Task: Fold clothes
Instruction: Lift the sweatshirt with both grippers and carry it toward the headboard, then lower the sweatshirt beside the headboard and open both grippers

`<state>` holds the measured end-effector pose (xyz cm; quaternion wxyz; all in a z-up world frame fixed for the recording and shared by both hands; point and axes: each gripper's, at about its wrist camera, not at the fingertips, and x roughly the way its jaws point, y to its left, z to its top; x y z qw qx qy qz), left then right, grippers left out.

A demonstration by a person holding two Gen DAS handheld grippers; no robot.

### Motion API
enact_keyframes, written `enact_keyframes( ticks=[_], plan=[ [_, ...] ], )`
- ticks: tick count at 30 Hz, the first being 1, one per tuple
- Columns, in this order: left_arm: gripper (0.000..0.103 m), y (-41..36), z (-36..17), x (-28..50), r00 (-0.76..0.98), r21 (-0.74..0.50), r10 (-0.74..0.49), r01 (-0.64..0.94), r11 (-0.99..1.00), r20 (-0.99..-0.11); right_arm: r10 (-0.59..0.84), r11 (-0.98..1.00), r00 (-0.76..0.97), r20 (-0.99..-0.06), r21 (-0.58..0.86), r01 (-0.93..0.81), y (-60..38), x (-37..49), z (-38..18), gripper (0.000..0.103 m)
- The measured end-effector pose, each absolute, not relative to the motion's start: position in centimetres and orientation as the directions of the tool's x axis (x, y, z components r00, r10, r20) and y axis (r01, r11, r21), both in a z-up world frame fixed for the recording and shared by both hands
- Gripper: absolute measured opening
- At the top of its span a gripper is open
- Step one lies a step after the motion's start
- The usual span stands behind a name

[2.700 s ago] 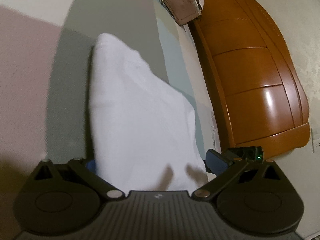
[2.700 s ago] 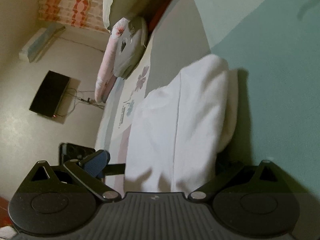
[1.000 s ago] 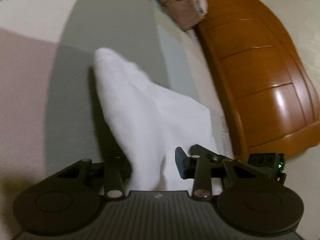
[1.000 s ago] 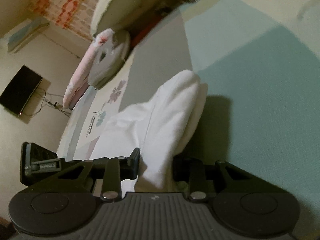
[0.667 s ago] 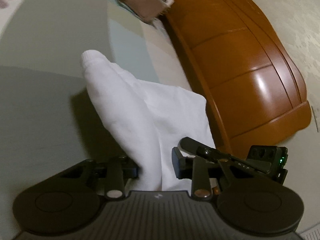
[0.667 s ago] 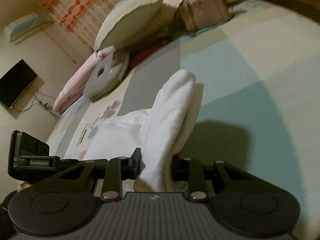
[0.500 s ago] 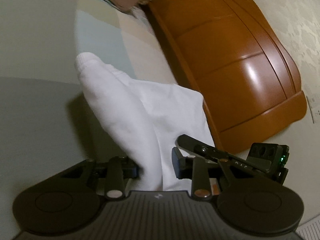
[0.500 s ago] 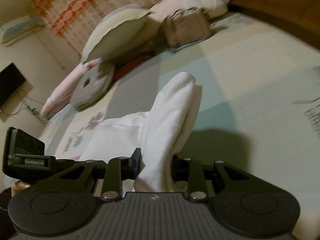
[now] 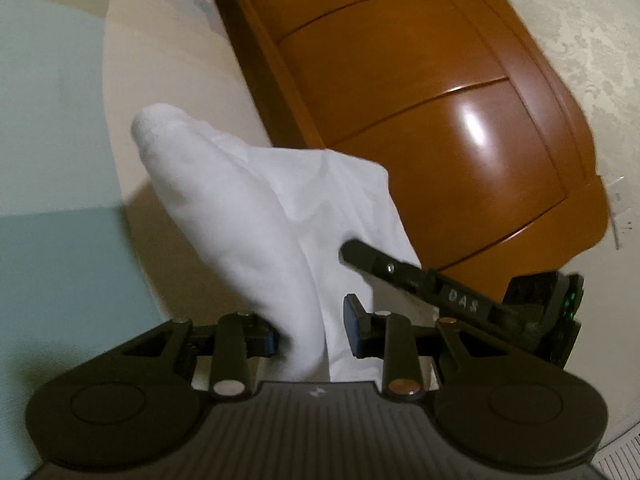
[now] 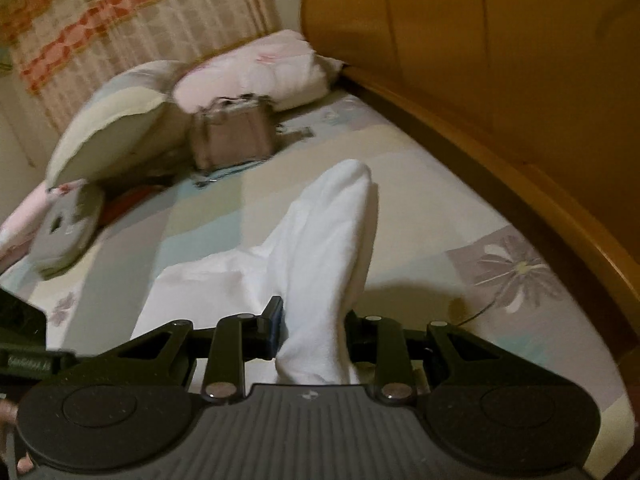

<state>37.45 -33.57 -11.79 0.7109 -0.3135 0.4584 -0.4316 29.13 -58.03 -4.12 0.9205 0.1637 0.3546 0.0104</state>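
Observation:
A folded white garment (image 9: 256, 208) hangs between both grippers above the patchwork bedsheet (image 9: 48, 128). My left gripper (image 9: 310, 332) is shut on one bunched end of it, the blue pads pressing the cloth. In the right wrist view the same white garment (image 10: 320, 248) rises from my right gripper (image 10: 314, 332), which is shut on its other end. The right gripper's finger and body (image 9: 432, 288) show at the right of the left wrist view. The far fold of the cloth droops in a rounded tip.
An orange wooden headboard (image 9: 420, 92) runs along the bed's edge, close to the garment. Pillows (image 10: 248, 68), a small brown bag (image 10: 232, 136) and a grey cushion (image 10: 68, 224) lie at the bed's far end. A patterned curtain (image 10: 120, 12) hangs behind them.
Both grippers closed on the garment's ends, then lifted and carried it across the bed toward the headboard. The right view swung round to face the pillows and headboard.

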Motion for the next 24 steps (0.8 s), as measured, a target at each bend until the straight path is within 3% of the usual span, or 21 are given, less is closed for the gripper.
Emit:
enact_keyframes(
  ticks=[5,8,14,15,16,20,24],
  plan=[
    [0.029,-35.4,-14.8,37.2,0.172,-0.828,-0.88,0.3,0.475,-0.442,0.092,0.951,0.688,-0.72,0.268,0.153,-58.6,31.0,-7.7,0.032],
    [0.031,-34.5,-15.6,37.1,0.154,-0.827,-0.879,0.298,0.477,-0.452,0.027,0.936,0.672,-0.74,0.255,0.244,-59.5,30.8,-9.5,0.048],
    [0.058,-28.5,-15.3,37.2,0.241,-0.836,-0.877,0.279,0.473,-0.416,-0.113,0.913,0.72,-0.684,0.214,0.346,-61.0,28.5,-7.3,0.055],
    [0.067,-27.3,-15.5,37.2,0.266,-0.846,-0.875,0.253,0.469,-0.405,-0.12,0.915,0.737,-0.665,0.214,0.342,-60.9,28.1,-6.6,0.056],
    [0.072,-26.9,-15.9,37.5,0.272,-0.857,-0.874,0.221,0.465,-0.403,-0.102,0.917,0.761,-0.641,0.235,0.322,-60.7,27.7,-5.9,0.057],
    [0.072,-27.1,-17.9,39.7,0.24,-0.899,-0.887,0.098,0.426,-0.394,-0.006,0.917,0.824,-0.567,0.326,0.231,-59.0,26.0,-4.2,0.068],
    [0.071,-28.4,-17.6,41.4,0.292,-0.913,-0.884,0.075,0.401,-0.364,0.075,0.914,0.823,-0.563,0.368,0.169,-56.7,24.8,-4.5,0.068]
  ],
)
